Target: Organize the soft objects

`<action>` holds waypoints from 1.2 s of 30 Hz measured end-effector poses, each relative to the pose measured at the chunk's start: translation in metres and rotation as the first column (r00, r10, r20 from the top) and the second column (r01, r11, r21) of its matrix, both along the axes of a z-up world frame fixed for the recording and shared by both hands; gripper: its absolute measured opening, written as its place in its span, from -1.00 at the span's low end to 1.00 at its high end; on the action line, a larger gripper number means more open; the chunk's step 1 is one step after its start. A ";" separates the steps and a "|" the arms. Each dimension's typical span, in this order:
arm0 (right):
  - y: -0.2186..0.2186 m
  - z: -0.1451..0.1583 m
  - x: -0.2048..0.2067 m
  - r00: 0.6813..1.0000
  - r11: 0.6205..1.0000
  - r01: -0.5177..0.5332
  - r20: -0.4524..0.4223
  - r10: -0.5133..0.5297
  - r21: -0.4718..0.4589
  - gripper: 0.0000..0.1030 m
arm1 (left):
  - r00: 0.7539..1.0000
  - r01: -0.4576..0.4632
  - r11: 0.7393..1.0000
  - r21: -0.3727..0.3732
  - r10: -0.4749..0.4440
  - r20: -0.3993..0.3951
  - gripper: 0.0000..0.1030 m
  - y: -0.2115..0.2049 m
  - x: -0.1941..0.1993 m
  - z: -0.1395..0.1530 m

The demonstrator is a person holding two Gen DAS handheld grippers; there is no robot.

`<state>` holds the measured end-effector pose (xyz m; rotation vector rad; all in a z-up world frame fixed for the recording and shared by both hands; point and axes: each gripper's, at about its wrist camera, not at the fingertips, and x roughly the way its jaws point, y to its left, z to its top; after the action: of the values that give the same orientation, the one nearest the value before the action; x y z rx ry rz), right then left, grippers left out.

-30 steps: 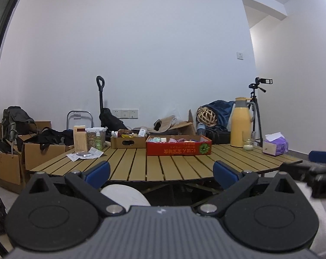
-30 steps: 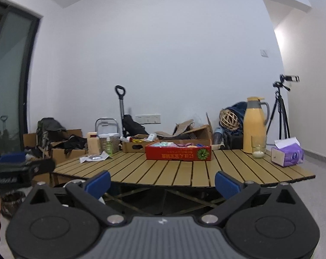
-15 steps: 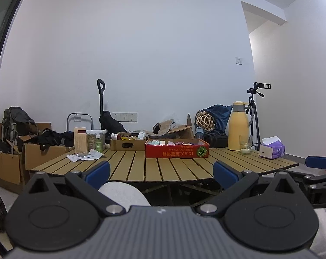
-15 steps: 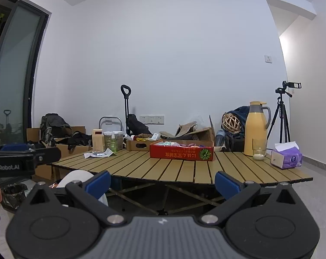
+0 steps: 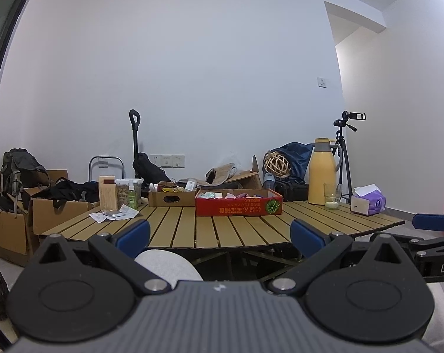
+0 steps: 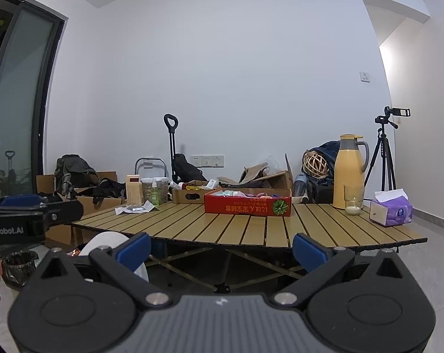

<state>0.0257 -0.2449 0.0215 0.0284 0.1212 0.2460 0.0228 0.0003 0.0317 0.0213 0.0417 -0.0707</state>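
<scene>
Red box (image 6: 247, 206) on slatted table (image 6: 251, 229)

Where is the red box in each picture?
Left wrist view: the red box sits on the table, just right of centre, past the open left gripper.
Right wrist view: the red box sits on the table, just right of centre, past the open right gripper.
Shared landmark: the yellow jug stands to the box's right in both.

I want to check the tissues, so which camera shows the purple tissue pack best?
The right wrist view: the purple tissue pack looks larger and clearer on the table's right end. The left wrist view shows it smaller.
</scene>
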 end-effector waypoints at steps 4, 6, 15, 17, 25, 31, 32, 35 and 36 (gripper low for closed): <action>0.002 0.000 0.001 1.000 1.000 -0.002 0.004 0.002 -0.002 1.00 | 1.000 0.001 1.000 0.001 -0.001 0.001 1.00 0.000 0.000 0.000; 0.001 0.000 0.001 1.000 1.000 -0.002 0.004 0.002 -0.001 1.00 | 1.000 0.001 1.000 0.001 -0.001 0.002 1.00 -0.001 0.000 0.000; 0.003 -0.001 0.001 1.000 1.000 -0.002 0.002 0.002 0.000 1.00 | 1.000 -0.003 1.000 -0.003 0.003 0.003 1.00 -0.001 0.000 0.002; 0.003 -0.002 0.000 1.000 1.000 -0.002 0.003 0.002 -0.001 1.00 | 1.000 -0.002 1.000 -0.003 0.002 0.003 1.00 -0.001 0.000 0.002; 0.003 -0.002 0.000 1.000 1.000 -0.001 0.002 0.001 0.002 1.00 | 1.000 -0.003 1.000 -0.004 0.003 0.003 1.00 -0.001 0.000 0.002; 0.002 -0.002 0.000 1.000 1.000 -0.001 -0.001 0.001 0.003 1.00 | 1.000 -0.003 1.000 -0.003 0.003 0.003 1.00 -0.001 0.000 0.002; 0.002 -0.003 0.000 1.000 1.000 -0.001 -0.001 0.001 0.004 1.00 | 1.000 -0.003 1.000 -0.004 0.003 0.003 1.00 -0.001 0.000 0.002; 0.002 -0.002 0.000 1.000 1.000 -0.001 -0.001 0.001 0.004 1.00 | 1.000 -0.002 1.000 -0.003 0.002 0.003 1.00 -0.001 0.000 0.002; 0.002 -0.002 0.001 1.000 1.000 -0.001 -0.001 0.001 0.003 1.00 | 1.000 -0.003 1.000 -0.004 0.003 0.003 1.00 -0.001 0.000 0.002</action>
<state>0.0262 -0.2426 0.0192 0.0319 0.1222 0.2473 0.0227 -0.0011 0.0336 0.0172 0.0389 -0.0678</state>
